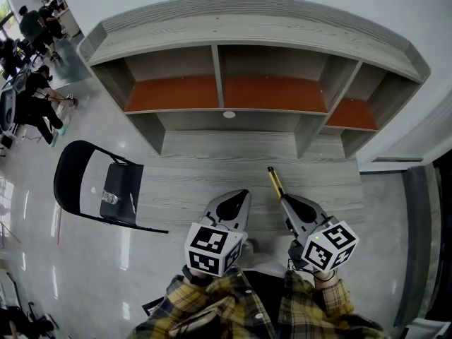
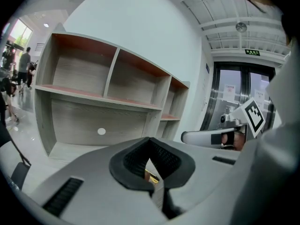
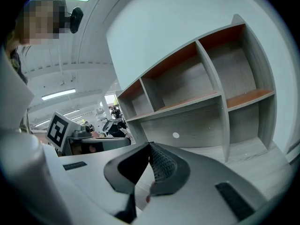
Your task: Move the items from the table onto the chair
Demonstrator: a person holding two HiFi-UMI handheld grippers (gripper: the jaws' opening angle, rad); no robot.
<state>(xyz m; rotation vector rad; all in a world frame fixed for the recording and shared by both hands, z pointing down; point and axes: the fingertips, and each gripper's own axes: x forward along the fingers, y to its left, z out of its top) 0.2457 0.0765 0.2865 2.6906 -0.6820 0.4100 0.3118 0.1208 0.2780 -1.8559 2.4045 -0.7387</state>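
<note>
Both closed, both empty: your left gripper (image 1: 244, 194) and right gripper (image 1: 285, 200) over the desk's (image 1: 191, 182) front edge. A gold stick (image 1: 275, 181) lies just beside the right one.

Matt wood grain beside a polished floor

The table (image 1: 191, 179) is pale grey, matt wood-grain board, and the shelf boards (image 1: 176, 92) above it are a smooth orange-brown. Left of the table, the chair (image 1: 70, 179) looks smooth black, standing on a glossy, reflective grey floor (image 1: 42, 260).

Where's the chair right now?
Head view, left side: the black folding chair stands on the floor just off the desk's left end, with what looks like a small bottle lying on its seat.
</note>
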